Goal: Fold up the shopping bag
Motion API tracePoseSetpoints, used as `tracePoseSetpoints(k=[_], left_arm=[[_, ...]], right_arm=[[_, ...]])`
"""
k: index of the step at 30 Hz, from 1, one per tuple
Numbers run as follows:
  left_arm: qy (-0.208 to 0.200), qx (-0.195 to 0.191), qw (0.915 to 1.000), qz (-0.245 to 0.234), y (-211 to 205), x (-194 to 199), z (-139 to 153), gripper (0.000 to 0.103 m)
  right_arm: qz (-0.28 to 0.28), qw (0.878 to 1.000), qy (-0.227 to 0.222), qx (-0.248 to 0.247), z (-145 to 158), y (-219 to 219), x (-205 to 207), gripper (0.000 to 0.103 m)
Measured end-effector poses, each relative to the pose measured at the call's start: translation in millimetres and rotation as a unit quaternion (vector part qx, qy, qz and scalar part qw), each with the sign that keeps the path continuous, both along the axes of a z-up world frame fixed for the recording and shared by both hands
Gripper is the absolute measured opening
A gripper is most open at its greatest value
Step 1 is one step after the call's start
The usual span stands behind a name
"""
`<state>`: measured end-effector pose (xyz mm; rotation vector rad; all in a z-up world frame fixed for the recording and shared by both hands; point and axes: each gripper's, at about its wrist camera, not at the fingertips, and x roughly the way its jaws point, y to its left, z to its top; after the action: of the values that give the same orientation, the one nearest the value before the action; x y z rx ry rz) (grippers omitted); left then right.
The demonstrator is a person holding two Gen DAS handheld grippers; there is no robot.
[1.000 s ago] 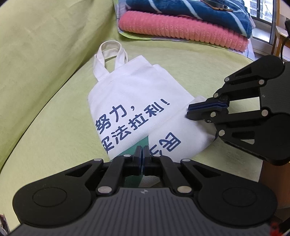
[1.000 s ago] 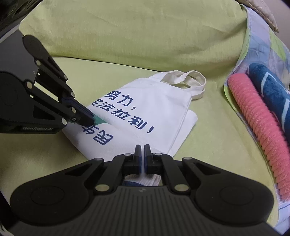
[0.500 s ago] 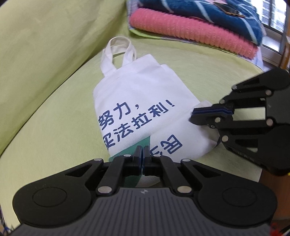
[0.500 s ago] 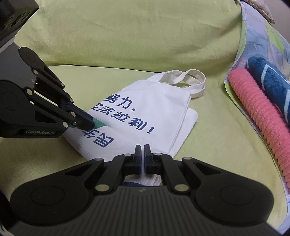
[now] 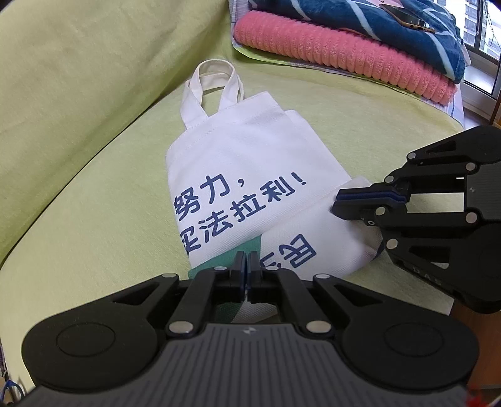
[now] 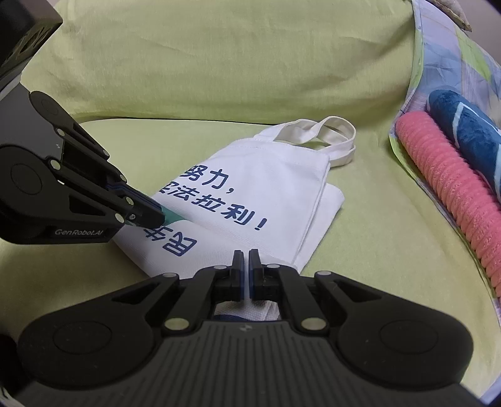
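Note:
A white shopping bag (image 5: 247, 175) with blue characters lies on a green sofa seat, its handles (image 5: 214, 87) pointing to the backrest. Its bottom part is folded up over the print. My left gripper (image 5: 248, 269) is shut on the folded bottom edge at its left corner, where a green patch shows. My right gripper (image 6: 245, 269) is shut on the same edge at its right corner. The bag (image 6: 269, 178) also shows in the right wrist view, with the left gripper (image 6: 156, 216) at its left and the right gripper (image 5: 341, 203) seen in the left wrist view.
The sofa backrest (image 6: 219, 62) rises just behind the handles. A stack of a pink towel (image 5: 344, 59) and a blue striped towel (image 5: 360, 22) with a phone (image 5: 407, 17) on top lies beyond the bag. The pink towel (image 6: 454, 188) sits right of the bag.
Both grippers have carried the pinched bottom edge a little forward over the printed face, toward the handles. Both stay shut on the fabric.

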<state>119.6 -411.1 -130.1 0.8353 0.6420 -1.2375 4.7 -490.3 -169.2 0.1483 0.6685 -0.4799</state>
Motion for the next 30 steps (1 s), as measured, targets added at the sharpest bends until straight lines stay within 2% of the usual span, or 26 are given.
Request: tracePoseSetpoints(k=[16, 20, 22, 23, 25, 27, 30], left_arm=[[-0.004, 0.001, 1.0, -0.005, 0.8, -1.7, -1.0, 0.0], [-0.017, -0.004, 0.9997, -0.015, 3.2, -3.9, -0.2, 0.0], [-0.056, -0.012, 0.9973, -0.045, 11.8, -10.0, 0.5, 0.017], [-0.084, -0.019, 0.994, -0.068, 19.3, -14.5, 0.4, 0.02], [-0.148, -0.032, 0.9807, -0.125, 39.2, -26.0, -2.6, 0.022], [-0.217, -0.034, 0.9579, -0.185, 60.6, -38.1, -11.4, 0.027], [-0.314, -0.015, 0.9152, -0.252, 82.7, -51.7, -33.9, 0.046]], right_arm=[[0.001, 1.0, -0.007, 0.012, 0.5, -5.6, -2.7, 0.003], [-0.002, 1.0, -0.012, 0.022, 0.0, -8.0, -3.6, 0.003], [-0.001, 1.0, -0.012, 0.022, 0.0, -8.0, -3.8, 0.003], [-0.001, 1.0, -0.012, 0.023, -0.1, -8.1, -4.0, 0.003], [-0.001, 1.0, -0.014, 0.025, -0.1, -8.8, -4.8, 0.003], [-0.001, 1.0, -0.015, 0.026, -0.3, -9.0, -5.3, 0.003], [-0.001, 0.999, -0.017, 0.027, -0.7, -9.1, -6.0, 0.003]])
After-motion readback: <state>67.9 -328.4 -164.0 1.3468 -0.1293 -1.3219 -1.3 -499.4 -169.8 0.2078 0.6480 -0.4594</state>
